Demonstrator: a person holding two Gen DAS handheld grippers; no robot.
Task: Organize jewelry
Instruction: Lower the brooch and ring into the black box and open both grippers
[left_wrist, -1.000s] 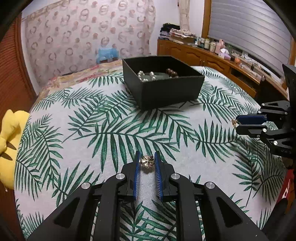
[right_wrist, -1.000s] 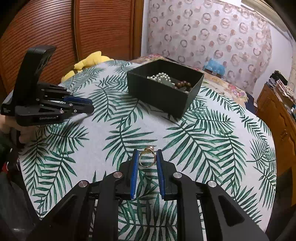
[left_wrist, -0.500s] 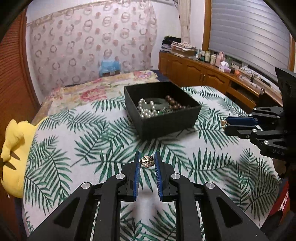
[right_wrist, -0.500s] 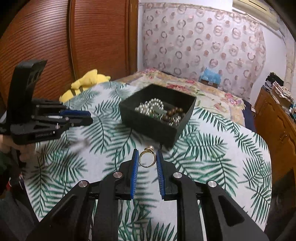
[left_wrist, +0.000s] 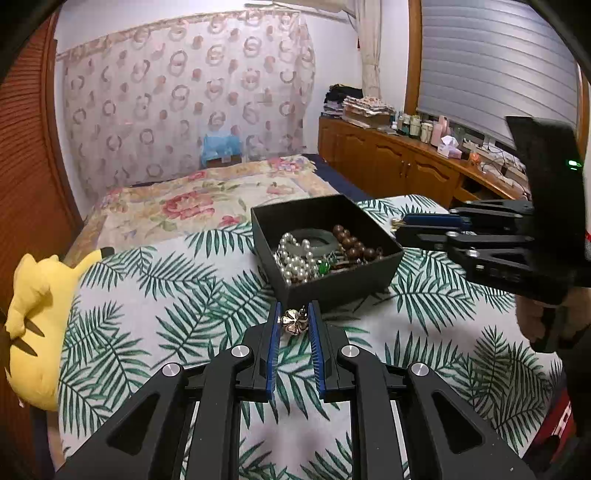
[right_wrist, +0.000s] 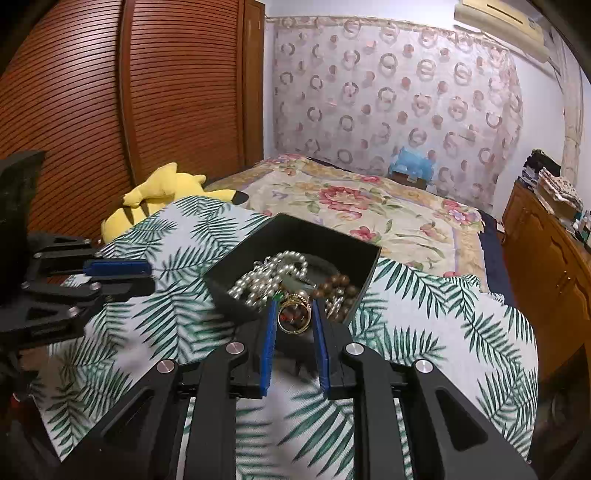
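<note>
My left gripper (left_wrist: 294, 321) is nearly closed, pinching a flower-shaped charm (left_wrist: 293, 322) just short of the box (left_wrist: 332, 286). My right gripper (right_wrist: 294, 319) is narrowly parted, clamping a gold ring (right_wrist: 293, 320), hoop facing the camera, over the box's near wall.

Left gripper (left_wrist: 293, 325), lower centre, is pinching a clover charm (left_wrist: 293, 322); right gripper (right_wrist: 294, 320), lower centre, is clamping a ring (right_wrist: 294, 319).

Palm-leaf cloth (left_wrist: 155, 295) over the bed, yellow plush toy (left_wrist: 37, 325) at its edge, floral bedspread (right_wrist: 369, 206), ring-patterned curtain (left_wrist: 184, 103), wooden sideboard (left_wrist: 388, 162), slatted wardrobe doors (right_wrist: 110, 92), window blind (left_wrist: 495, 66)
</note>
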